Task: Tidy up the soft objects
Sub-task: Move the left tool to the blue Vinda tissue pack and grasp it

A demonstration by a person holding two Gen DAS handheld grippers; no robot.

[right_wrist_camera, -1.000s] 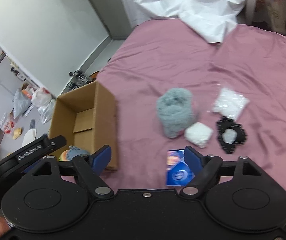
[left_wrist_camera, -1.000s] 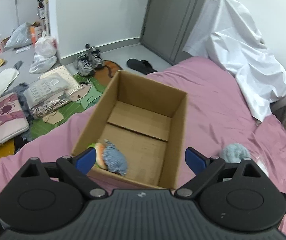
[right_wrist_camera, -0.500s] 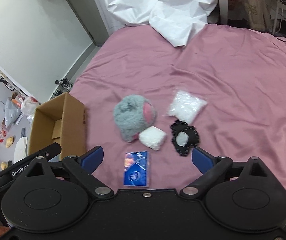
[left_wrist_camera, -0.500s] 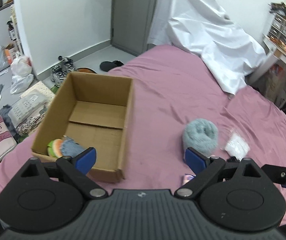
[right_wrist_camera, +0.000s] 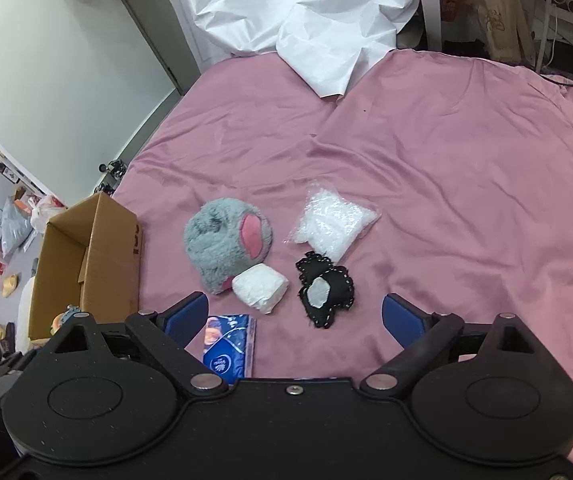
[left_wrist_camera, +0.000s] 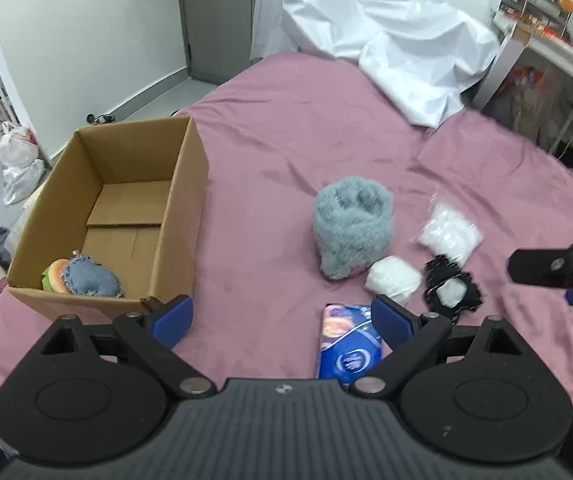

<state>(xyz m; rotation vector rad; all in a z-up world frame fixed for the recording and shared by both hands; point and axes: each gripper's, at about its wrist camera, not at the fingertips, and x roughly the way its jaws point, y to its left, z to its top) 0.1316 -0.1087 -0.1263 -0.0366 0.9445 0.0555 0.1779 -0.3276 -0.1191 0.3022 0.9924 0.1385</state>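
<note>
Sorting under way: two soft items boxed, five left on the bed.

The cardboard box already held a burger plush and a blue denim piece. A grey plush, white wad, black pouch, clear bag and tissue pack lay clustered beside it. The left gripper gaped empty; the right gripper, wide, was closing slightly with nothing between its fingers.
</note>
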